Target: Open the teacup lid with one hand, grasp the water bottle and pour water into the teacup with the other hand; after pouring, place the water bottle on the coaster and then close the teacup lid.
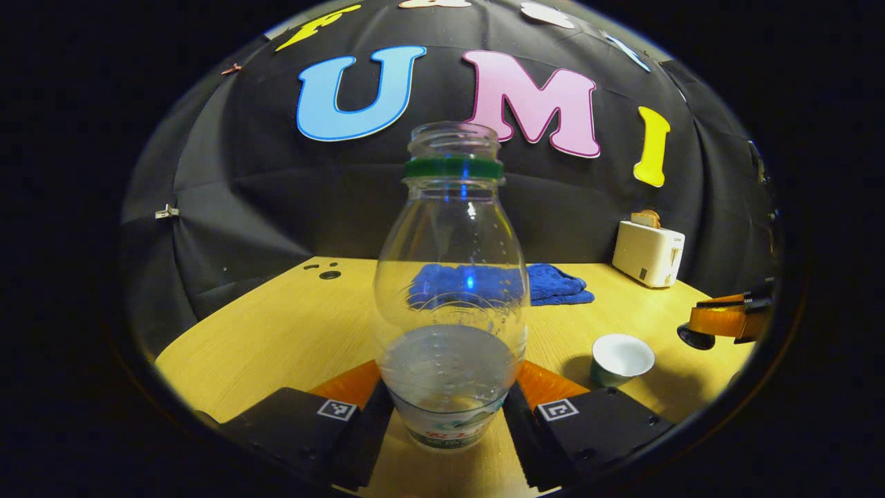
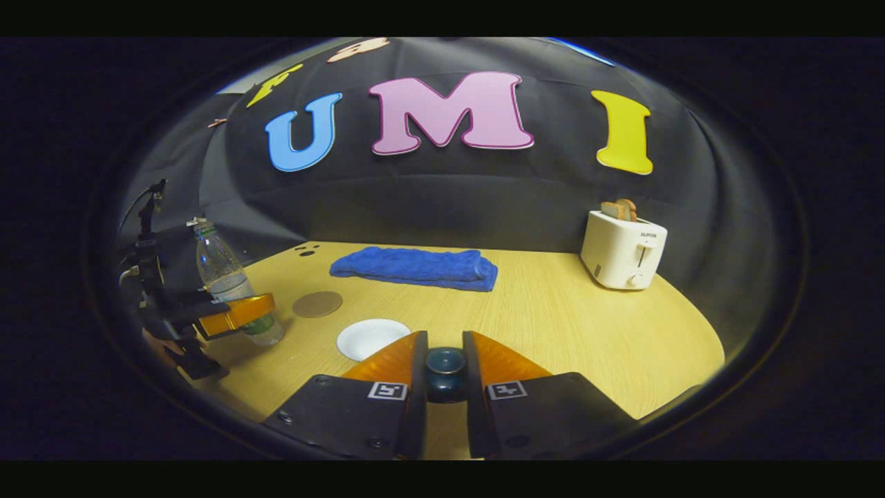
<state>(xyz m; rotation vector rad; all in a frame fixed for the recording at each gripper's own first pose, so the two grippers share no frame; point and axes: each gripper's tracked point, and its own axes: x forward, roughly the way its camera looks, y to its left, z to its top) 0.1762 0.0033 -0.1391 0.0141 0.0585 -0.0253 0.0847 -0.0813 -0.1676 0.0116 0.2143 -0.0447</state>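
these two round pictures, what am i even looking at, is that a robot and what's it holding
No robot: a person holds a two-finger gripper in each hand, each carrying a fisheye camera. In the left gripper view, the left gripper clamps an uncapped water bottle standing on the wooden table; the open teacup sits to the side. In the right gripper view, the right gripper pinches the teacup lid. Also there: a round coaster, blue towel and toaster.

My left gripper (image 1: pixel 449 408) and right gripper (image 2: pixel 444 387) each have 2 black blocky finger mounts with screws, each mount bearing 1 square black-and-white marker tag.
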